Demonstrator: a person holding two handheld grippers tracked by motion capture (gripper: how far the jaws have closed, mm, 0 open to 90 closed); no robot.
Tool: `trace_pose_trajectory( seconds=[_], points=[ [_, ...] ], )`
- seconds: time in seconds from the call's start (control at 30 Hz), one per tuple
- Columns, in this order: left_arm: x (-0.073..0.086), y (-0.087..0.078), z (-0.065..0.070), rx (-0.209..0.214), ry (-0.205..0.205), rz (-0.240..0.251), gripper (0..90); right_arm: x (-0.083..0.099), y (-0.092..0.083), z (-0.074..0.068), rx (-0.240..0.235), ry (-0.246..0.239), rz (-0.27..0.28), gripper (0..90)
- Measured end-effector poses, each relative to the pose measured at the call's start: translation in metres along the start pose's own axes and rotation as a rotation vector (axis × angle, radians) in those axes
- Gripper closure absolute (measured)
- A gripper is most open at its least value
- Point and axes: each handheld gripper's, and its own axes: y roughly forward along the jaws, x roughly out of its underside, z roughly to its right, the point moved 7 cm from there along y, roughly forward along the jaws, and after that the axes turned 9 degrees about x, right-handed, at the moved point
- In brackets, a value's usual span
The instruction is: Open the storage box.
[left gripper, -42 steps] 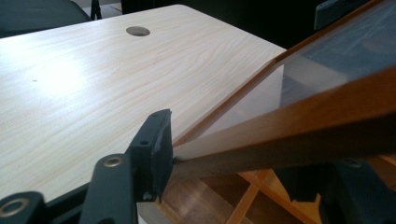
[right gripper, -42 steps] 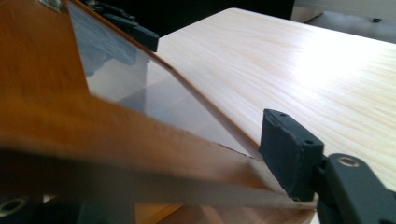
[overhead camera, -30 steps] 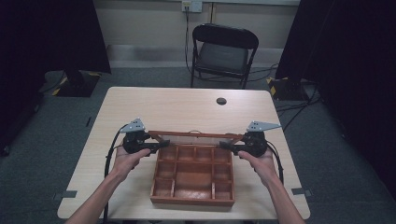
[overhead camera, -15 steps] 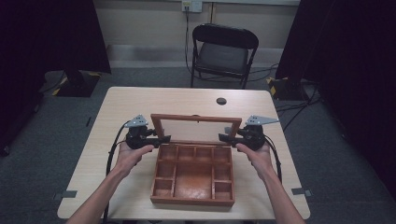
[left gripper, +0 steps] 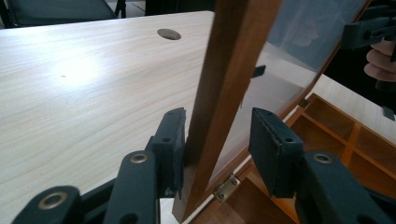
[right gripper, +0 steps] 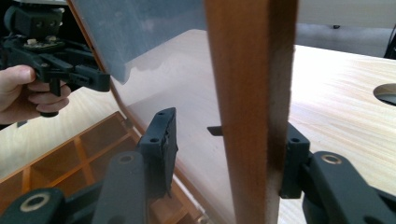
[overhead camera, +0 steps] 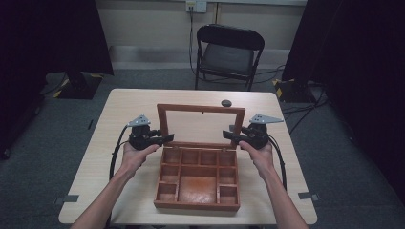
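Observation:
A wooden compartment box [overhead camera: 196, 206] stands open on the table. Its glass-paned lid [overhead camera: 200, 108] is raised nearly upright on the hinges. My left gripper [overhead camera: 167, 138] straddles the lid's left edge [left gripper: 233, 60]. Its jaws have just been closing, and the far pad [left gripper: 173, 149] touches the wood while the near pad [left gripper: 270, 149] stands off it. My right gripper [overhead camera: 228, 136] straddles the lid's right edge [right gripper: 250, 70], with the far pad [right gripper: 292, 161] against the wood and the near pad [right gripper: 161, 149] apart from it. Each gripper view shows the other gripper beyond the glass.
The box sits at the table's [overhead camera: 119, 119] near middle. A round dark hole [overhead camera: 226, 103] lies behind the lid. A black folding chair [overhead camera: 229, 52] stands past the far edge. Cables trail from both grippers over the table's sides.
The lid has swung up from almost flat over the box to nearly upright. Both grippers rose and moved away from me with its side edges.

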Motion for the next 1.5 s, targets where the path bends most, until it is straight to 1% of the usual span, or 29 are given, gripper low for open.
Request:
trace_pose_trajectory(
  seconds=[0.17,0.2,0.27,0.3,0.4,0.43,0.5,0.57,0.6,0.67,0.73,0.77,0.83,0.87,0.97,1.03,1.07,1.23,1.27,1.43,1.5],
  points=[
    [0.001,0.002,-0.003,0.002,-0.016,-0.006,57.3,0.0,0.005,0.004,0.013,0.015,0.01,49.9],
    [0.004,0.004,-0.004,0.003,-0.022,-0.023,57.2,0.0,0.005,0.005,0.015,0.018,0.013,49.8],
    [0.01,0.006,-0.004,-0.001,-0.014,-0.047,56.7,0.001,0.005,0.005,0.011,0.025,0.018,49.6],
    [0.013,0.007,-0.004,0.003,-0.021,-0.046,56.7,0.002,0.006,0.005,0.007,0.025,0.016,49.2],
    [0.014,0.008,-0.005,0.0,-0.021,-0.053,56.7,0.011,0.007,0.003,0.002,0.02,-0.016,45.7],
    [0.014,0.008,-0.005,0.002,-0.022,-0.053,56.8,0.014,0.008,0.004,0.012,0.019,-0.023,45.5],
    [0.014,0.009,-0.007,-0.006,-0.023,-0.052,57.6,0.019,0.008,0.007,0.013,0.023,-0.041,44.9],
    [0.014,0.01,-0.009,-0.019,-0.033,-0.05,58.6,0.02,0.008,0.009,0.02,0.025,-0.045,43.5],
    [0.014,0.011,-0.01,-0.019,-0.037,-0.045,59.0,0.021,0.008,0.011,0.031,0.028,-0.048,43.0],
    [0.015,0.012,-0.012,-0.02,-0.058,-0.039,59.6,0.024,0.008,0.013,0.041,0.027,-0.056,43.8],
    [0.017,0.012,-0.014,-0.017,-0.065,-0.047,60.2,0.028,0.01,0.017,0.042,0.051,-0.047,47.3],
    [0.018,0.012,-0.014,-0.019,-0.065,-0.052,60.2,0.032,0.011,0.019,0.046,0.057,-0.053,48.3],
    [0.021,0.013,-0.016,-0.01,-0.075,-0.058,59.6,0.036,0.013,0.021,0.055,0.056,-0.071,48.4],
    [0.021,0.013,-0.016,-0.007,-0.084,-0.053,59.2,0.038,0.014,0.022,0.064,0.057,-0.078,49.4],
    [0.021,0.014,-0.018,-0.009,-0.087,-0.057,58.4,0.039,0.017,0.024,0.085,0.062,-0.078,53.2],
    [0.021,0.014,-0.019,-0.012,-0.09,-0.056,57.9,0.04,0.018,0.025,0.092,0.061,-0.076,53.7],
    [0.022,0.014,-0.019,-0.007,-0.095,-0.062,57.8,0.04,0.019,0.026,0.097,0.059,-0.079,53.4],
    [0.022,0.015,-0.02,-0.003,-0.101,-0.06,57.6,0.04,0.02,0.026,0.093,0.067,-0.079,53.2],
    [0.022,0.015,-0.02,0.003,-0.104,-0.058,57.5,0.04,0.02,0.027,0.092,0.069,-0.078,53.1],
    [0.02,0.017,-0.023,0.0,-0.107,-0.072,56.6,0.039,0.024,0.029,0.098,0.076,-0.08,51.7],
    [0.02,0.017,-0.025,-0.012,-0.109,-0.068,56.3,0.039,0.026,0.029,0.101,0.086,-0.073,51.1]
  ],
)
